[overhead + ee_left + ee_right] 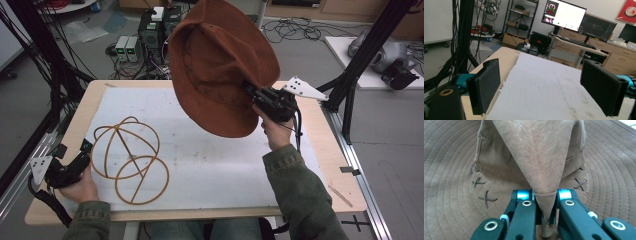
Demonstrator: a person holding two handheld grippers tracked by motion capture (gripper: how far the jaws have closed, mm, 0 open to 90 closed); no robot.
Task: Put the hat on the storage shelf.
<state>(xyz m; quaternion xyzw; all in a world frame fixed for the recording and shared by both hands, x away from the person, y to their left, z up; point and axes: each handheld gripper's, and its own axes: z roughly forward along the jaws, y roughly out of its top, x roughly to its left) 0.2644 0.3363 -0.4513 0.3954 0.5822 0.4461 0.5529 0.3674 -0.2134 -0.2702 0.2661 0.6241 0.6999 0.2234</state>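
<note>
Brown suede hat [220,60] held in air above table's [320,145] far side, brim tilted toward camera. Right gripper [253,94] clamped tight on pinched fold of crown. Left gripper [86,149] rests at table's near-left edge, jaws wide apart, nothing between, just beside wire frame [131,159] lying on white mat [210,165].
</note>
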